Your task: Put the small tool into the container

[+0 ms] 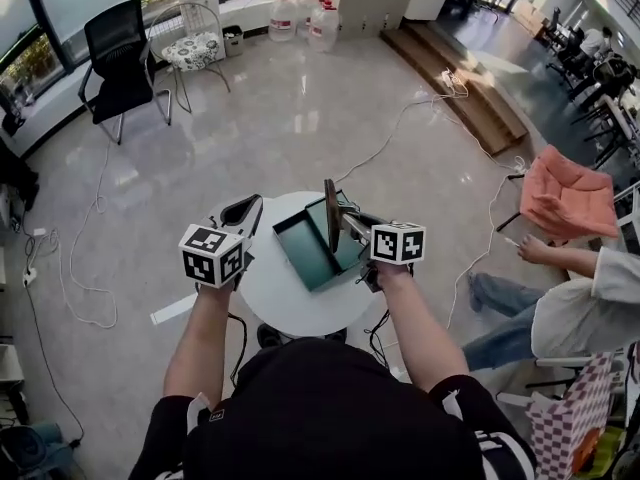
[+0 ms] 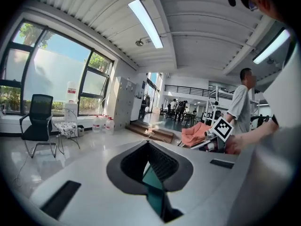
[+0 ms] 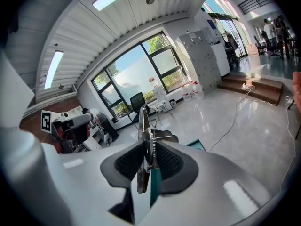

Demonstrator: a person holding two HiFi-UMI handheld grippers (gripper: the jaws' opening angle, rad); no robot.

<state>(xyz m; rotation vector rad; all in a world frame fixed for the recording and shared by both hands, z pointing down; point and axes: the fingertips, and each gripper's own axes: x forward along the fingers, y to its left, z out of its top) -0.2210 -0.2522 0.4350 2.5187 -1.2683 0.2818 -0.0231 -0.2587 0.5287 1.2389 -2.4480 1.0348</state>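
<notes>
A teal open container [image 1: 303, 255] lies on a small round white table [image 1: 285, 303]. My right gripper [image 1: 347, 225] hangs over the container's right side, shut on a small spring-loaded hand tool [image 1: 331, 213] that stands upright. In the right gripper view the tool [image 3: 143, 140] is pinched edge-on between the dark pads [image 3: 169, 161], and a corner of the container [image 3: 198, 145] shows beyond. My left gripper [image 1: 244, 211] hovers at the table's left edge, shut with nothing in it. Through the slot behind its touching tips [image 2: 148, 144] the teal container [image 2: 154, 189] shows.
A black chair [image 1: 120, 56], a white chair [image 1: 194, 40] and water jugs [image 1: 300, 16] stand at the far side. Cables [image 1: 400, 128] trail over the floor. A seated person [image 1: 585, 288] and an orange seat [image 1: 563, 193] are at the right, wooden steps [image 1: 462, 76] beyond.
</notes>
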